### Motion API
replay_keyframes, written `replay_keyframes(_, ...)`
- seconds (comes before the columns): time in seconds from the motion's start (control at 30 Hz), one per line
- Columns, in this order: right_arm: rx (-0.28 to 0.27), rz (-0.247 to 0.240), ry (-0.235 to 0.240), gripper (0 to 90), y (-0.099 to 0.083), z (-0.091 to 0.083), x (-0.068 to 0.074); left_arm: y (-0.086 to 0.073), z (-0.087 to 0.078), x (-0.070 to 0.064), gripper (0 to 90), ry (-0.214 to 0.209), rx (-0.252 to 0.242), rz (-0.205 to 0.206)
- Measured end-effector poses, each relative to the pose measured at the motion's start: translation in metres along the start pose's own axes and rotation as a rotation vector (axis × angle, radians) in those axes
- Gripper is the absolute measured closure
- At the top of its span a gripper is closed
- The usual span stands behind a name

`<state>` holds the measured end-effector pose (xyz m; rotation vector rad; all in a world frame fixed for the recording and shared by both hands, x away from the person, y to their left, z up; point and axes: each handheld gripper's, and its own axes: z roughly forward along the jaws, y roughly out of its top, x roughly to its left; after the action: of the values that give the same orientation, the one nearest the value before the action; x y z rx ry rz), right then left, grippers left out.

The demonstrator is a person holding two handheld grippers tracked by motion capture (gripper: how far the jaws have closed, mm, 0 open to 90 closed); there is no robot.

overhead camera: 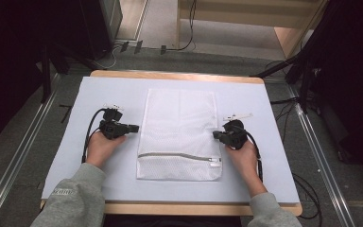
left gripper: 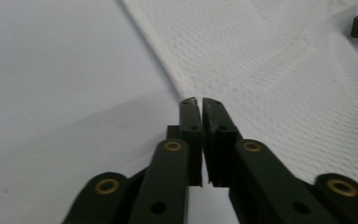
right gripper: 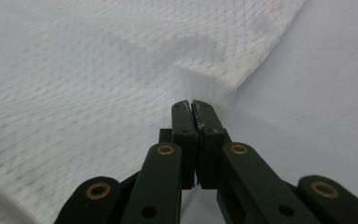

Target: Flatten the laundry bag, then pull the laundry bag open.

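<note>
- Grey sleeves (overhead camera: 75, 201) come in from the bottom of the high view.
- Left gripper (overhead camera: 134, 127) points at the left edge of a white mesh bag (overhead camera: 179, 132); its jaws stand closed, tips at the bag's edge, and whether they pinch fabric I cannot tell.
- Right gripper (overhead camera: 215, 135) meets the right edge; its jaws are pressed together where the mesh puckers.
- Bag lies flat in the middle of the worktop (overhead camera: 104, 92), its zipper (overhead camera: 177, 156) near the person.
</note>
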<state>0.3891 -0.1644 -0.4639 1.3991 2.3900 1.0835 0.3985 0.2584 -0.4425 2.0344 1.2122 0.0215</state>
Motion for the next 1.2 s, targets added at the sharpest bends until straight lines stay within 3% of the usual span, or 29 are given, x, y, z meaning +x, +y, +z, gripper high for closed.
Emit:
replay_keyframes(0.07, -0.011, -0.013, 0.033, 87.8, -0.004, -0.01, 0.006, -0.001, -0.003, -0.007, 78.8, 0.006, 0.006, 0.033)
replay_keyframes(0.2, -0.041, -0.023, 0.087, 86.7, -0.013, -0.027, 0.019, -0.002, -0.01, -0.017, 67.5, -0.013, -0.003, 0.049)
replay_keyframes(0.43, 0.0, -0.055, 0.129, 86.2, -0.034, -0.035, 0.033, 0.0, -0.015, -0.032, 55.8, -0.045, -0.024, 0.083)
replay_keyframes(0.73, 0.026, -0.064, 0.105, 86.2, -0.042, -0.035, 0.036, 0.004, -0.01, -0.049, 47.5, -0.06, -0.031, 0.131)
replay_keyframes(0.87, 0.059, -0.049, 0.094, 86.7, -0.046, -0.032, 0.029, 0.007, -0.007, -0.053, 45.7, -0.067, -0.029, 0.14)
replay_keyframes(1.2, 0.061, -0.04, 0.08, 87.3, -0.049, -0.032, 0.022, 0.011, 0.001, -0.058, 44.6, -0.084, -0.007, 0.162)
